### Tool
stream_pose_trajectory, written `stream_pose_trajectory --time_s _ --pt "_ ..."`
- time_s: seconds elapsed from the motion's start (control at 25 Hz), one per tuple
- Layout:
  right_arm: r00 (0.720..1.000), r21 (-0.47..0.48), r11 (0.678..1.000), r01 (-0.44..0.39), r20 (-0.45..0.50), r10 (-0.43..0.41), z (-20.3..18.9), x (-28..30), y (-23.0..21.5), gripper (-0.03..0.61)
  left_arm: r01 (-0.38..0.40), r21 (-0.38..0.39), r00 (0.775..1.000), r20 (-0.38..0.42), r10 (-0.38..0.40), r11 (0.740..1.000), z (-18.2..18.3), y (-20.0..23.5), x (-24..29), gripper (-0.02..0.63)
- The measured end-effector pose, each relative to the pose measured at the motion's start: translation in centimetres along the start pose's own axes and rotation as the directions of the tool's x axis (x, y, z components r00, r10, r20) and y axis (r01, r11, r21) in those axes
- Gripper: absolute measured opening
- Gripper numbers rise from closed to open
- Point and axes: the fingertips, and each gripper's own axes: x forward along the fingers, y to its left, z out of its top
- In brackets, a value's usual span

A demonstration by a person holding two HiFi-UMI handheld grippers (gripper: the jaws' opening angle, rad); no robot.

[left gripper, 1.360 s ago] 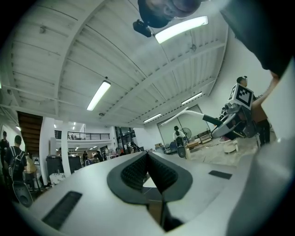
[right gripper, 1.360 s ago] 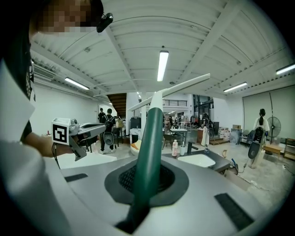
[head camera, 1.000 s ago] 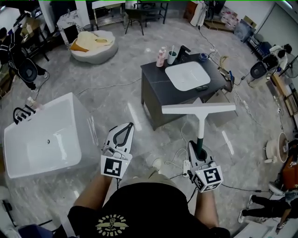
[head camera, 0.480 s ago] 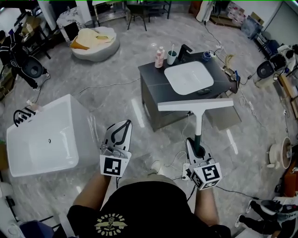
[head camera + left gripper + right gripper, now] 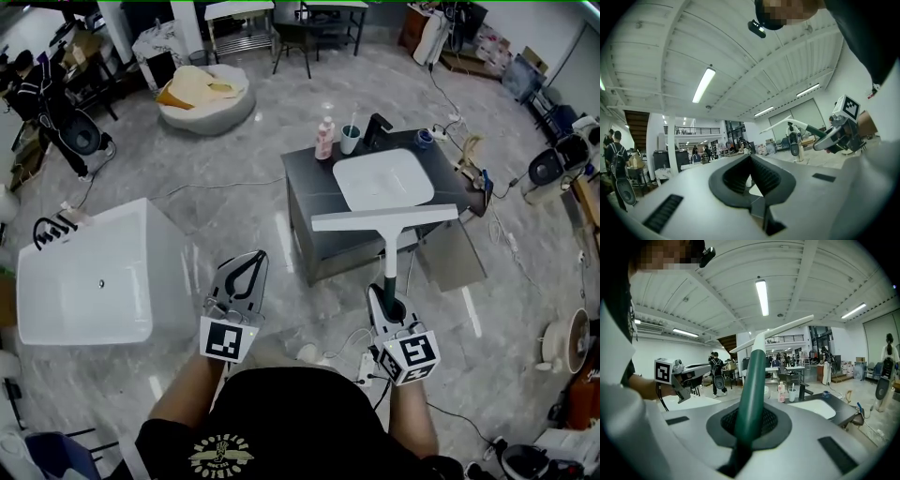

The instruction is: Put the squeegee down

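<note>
The squeegee (image 5: 385, 219) has a long white blade, a white neck and a dark green handle (image 5: 752, 380). My right gripper (image 5: 387, 300) is shut on the green handle and holds it upright in front of me, blade crosswise at the top. In the head view the blade lies over the front edge of the dark vanity cabinet (image 5: 309, 178). My left gripper (image 5: 254, 257) is held level to the left of the squeegee. Its jaws meet at the tips with nothing between them (image 5: 750, 158). The left gripper view shows the right gripper (image 5: 834, 136) and squeegee (image 5: 787, 124) off to the right.
A white basin (image 5: 382, 178) sits in the vanity top, with a black tap (image 5: 373, 127), a pink bottle (image 5: 324, 141) and a cup (image 5: 349, 139) behind it. A white bathtub (image 5: 56, 300) stands at the left. Cables trail over the grey floor. A person (image 5: 42, 89) stands far left.
Both grippers and the squeegee have moved forward towards the vanity, which now lies closer and lower in the head view. The grip on the handle is unchanged.
</note>
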Motion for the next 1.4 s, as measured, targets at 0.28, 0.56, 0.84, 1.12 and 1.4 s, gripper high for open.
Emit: stream_pose_trajectory --time_s 0.28,0.56,0.84,1.12,1.4 --pt "0.999 0.043 0.999 -0.015 -0.033 0.016 -0.9 2.7 -1.9 0.026 0.000 0.077 0.999 -0.049 0.004 0.997 -1.3 0.9 1.5 0.021" --pt "0.998 0.052 0.999 -0.015 -0.060 0.018 -1.2 6.9 -3.7 0.026 0.002 0.066 0.999 -0.041 0.001 0.998 -2.5 3.2 4.8 0.021" --pt "0.996 0.064 0.998 0.000 -0.089 0.006 -1.2 12.1 -6.0 0.026 0.046 0.080 0.999 -0.032 -0.043 0.996 -3.6 6.0 10.6 0.021" --pt "0.991 0.103 0.995 0.006 -0.137 0.008 -2.2 17.7 -8.1 0.026 0.082 0.075 0.996 -0.051 -0.078 0.994 -5.6 8.7 15.2 0.021" --pt "0.979 0.144 0.989 0.011 -0.202 0.018 -4.6 22.8 -9.9 0.026 0.105 0.078 0.991 -0.087 -0.098 0.991 -7.8 10.7 18.6 0.021"
